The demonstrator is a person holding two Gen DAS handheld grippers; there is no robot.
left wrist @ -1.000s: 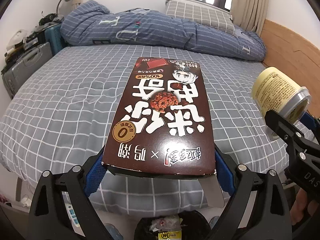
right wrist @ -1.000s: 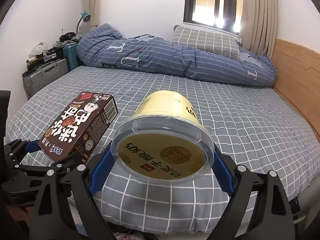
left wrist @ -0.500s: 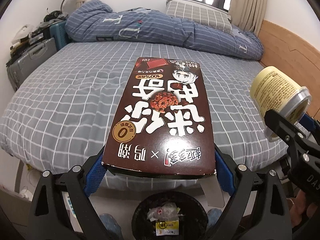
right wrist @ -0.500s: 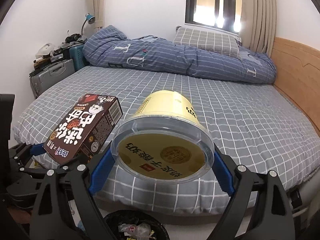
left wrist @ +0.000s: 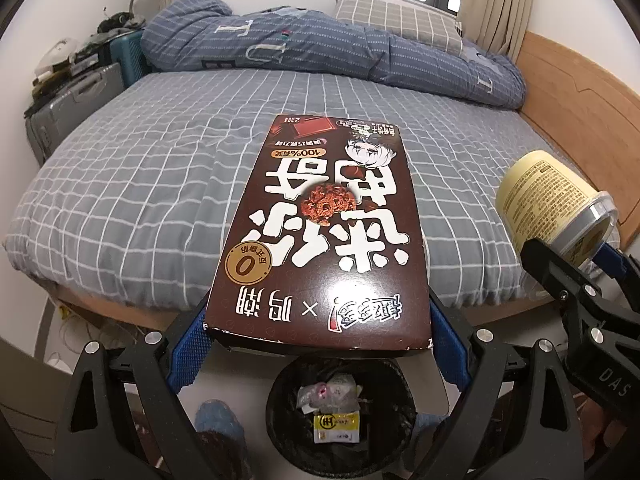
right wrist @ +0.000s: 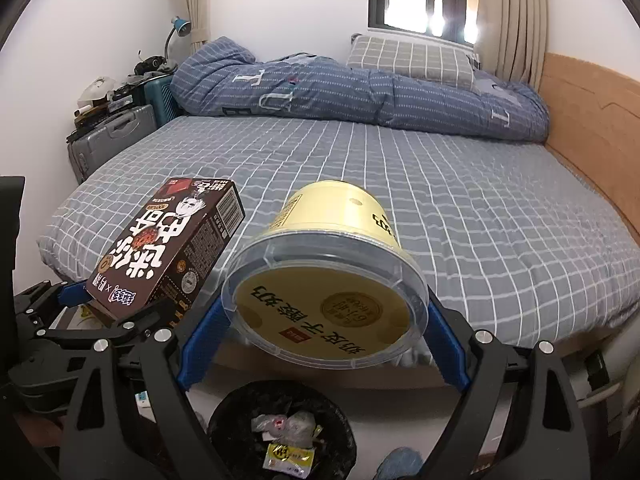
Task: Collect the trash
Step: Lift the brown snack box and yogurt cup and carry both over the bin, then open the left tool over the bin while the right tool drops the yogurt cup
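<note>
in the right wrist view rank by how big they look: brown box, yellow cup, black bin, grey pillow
1. yellow cup, nearest the lens
2. brown box
3. black bin, partly cut off
4. grey pillow
Box and bin look close.

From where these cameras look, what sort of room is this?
Almost certainly a bedroom: a bed with a grey checked sheet, a rumpled blue duvet and a pillow under the window, plus suitcases stacked by the wall.
</note>
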